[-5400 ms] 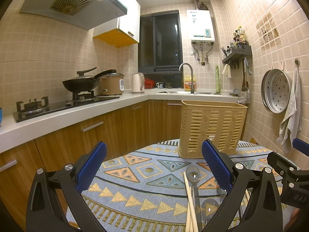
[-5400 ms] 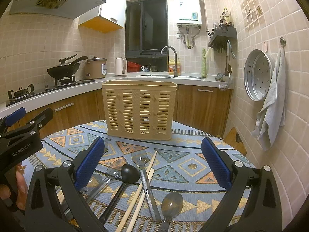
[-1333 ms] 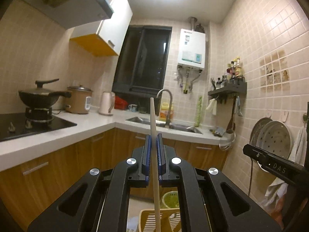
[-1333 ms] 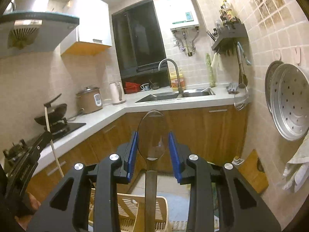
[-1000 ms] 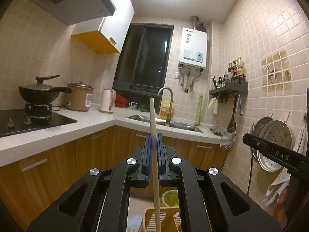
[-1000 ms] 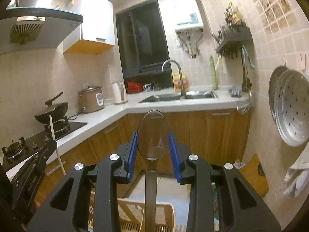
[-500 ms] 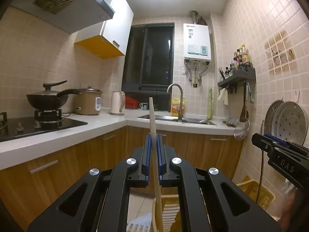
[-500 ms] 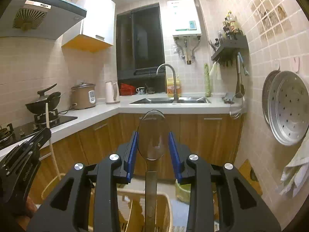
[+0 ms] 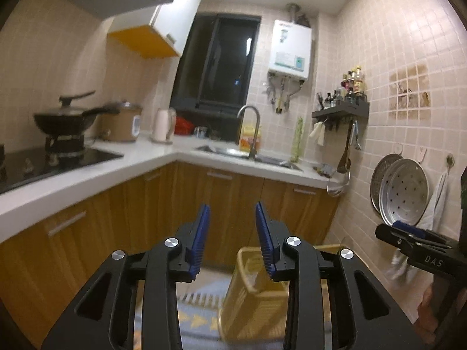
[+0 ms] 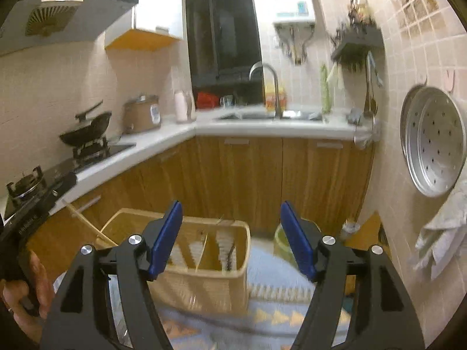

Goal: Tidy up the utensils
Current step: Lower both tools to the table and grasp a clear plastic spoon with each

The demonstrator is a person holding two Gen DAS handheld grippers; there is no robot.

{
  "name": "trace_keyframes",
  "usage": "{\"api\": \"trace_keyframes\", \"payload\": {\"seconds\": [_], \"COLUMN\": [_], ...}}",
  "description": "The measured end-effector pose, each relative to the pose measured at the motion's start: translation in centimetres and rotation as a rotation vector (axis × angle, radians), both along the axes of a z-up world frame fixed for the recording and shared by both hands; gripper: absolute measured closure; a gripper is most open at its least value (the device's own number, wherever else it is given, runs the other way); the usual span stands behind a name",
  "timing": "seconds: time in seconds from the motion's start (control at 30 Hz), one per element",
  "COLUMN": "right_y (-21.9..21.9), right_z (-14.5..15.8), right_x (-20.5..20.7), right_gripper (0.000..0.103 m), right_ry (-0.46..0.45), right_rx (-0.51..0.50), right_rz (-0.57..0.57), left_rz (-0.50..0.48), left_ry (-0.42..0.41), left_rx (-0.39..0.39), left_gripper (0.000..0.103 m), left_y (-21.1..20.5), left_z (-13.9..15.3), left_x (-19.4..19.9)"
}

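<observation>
Blue pads line the jaws of the left gripper (image 9: 230, 218), which have just been opening and now stand apart with nothing between them; beyond the gap only the wooden cabinet fronts (image 9: 251, 204) show. Below and a little to the right of these jaws is the yellow slotted basket (image 9: 248, 294), blurred in the left wrist view, standing on the patterned cloth of the table (image 9: 198, 315). The right gripper (image 10: 232, 218) has also just been opening its jaws, and they are wide and released, holding nothing. Directly under and behind them, in the right wrist view, the same basket (image 10: 204, 280) is seen from above, with an inner divider that makes compartments. One chopstick (image 10: 87, 224) leans in the left end of the basket, its upper end sticking out over the rim toward the left. A thin dark object stands in a right compartment; it is too blurred to say what it is. At the left edge of the right wrist view a hand (image 10: 26, 294) grips the handle of the left gripper, and at the right edge of the left wrist view the dark body of the right gripper appears. Farther out are the white counter (image 10: 280, 129) with a sink and tap (image 10: 268, 87), a black wok (image 9: 62, 119) on the stove, and a perforated metal tray (image 10: 435, 143) hanging on the tiled wall.
</observation>
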State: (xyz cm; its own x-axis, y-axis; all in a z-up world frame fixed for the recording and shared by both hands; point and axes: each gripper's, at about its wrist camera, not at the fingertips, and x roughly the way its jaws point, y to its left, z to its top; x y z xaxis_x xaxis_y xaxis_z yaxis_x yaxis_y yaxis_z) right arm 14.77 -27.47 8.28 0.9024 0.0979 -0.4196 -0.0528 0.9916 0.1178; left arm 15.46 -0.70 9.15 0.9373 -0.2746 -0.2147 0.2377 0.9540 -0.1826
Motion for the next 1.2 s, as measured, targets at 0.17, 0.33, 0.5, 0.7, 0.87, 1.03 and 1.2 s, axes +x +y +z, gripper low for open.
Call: {"api": "trace_keyframes", "payload": {"seconds": [0.17,0.33,0.5,0.7,0.87,1.03,1.2], "right_y": [-0.8,-0.8,-0.6,-0.7,-0.6,0.3,1.4], "right_z": [-1.0,-3.1,-6.9,-11.0,-13.5,-14.8,-15.3], "right_x": [-0.4,-1.7,-3.1,-4.7,-6.3,-7.4,-8.2], "right_gripper": [0.037,0.036,0.025,0.025,0.031,0.045,0.05], "right_ry": [0.277,0.447,0.626,0.793,0.879,0.928,0.956], "right_rx": [0.099,0.095,0.114,0.141,0.176,0.168,0.152], "right_rz": [0.054,0.033,0.035,0.064,0.089,0.111,0.117], "left_rz": [-0.09,-0.206,-0.271,-0.301,-0.279,-0.261,-0.216], "left_ry": [0.235,0.498,0.633,0.734,0.801,0.834,0.806], "left_rx": [-0.013,0.067,0.19,0.283,0.29,0.297,0.396], "left_gripper": [0.068,0.068,0.067,0.06,0.06,0.06,0.061], "left_y": [2.3,2.4,0.5,-2.1,-3.1,-4.6,-6.5], "left_z": [0.2,-3.1,-7.9,-12.4,-14.2,-15.1,-15.3], "left_x": [-0.1,0.1,-0.3,0.2,1.6,2.4,2.0]}}
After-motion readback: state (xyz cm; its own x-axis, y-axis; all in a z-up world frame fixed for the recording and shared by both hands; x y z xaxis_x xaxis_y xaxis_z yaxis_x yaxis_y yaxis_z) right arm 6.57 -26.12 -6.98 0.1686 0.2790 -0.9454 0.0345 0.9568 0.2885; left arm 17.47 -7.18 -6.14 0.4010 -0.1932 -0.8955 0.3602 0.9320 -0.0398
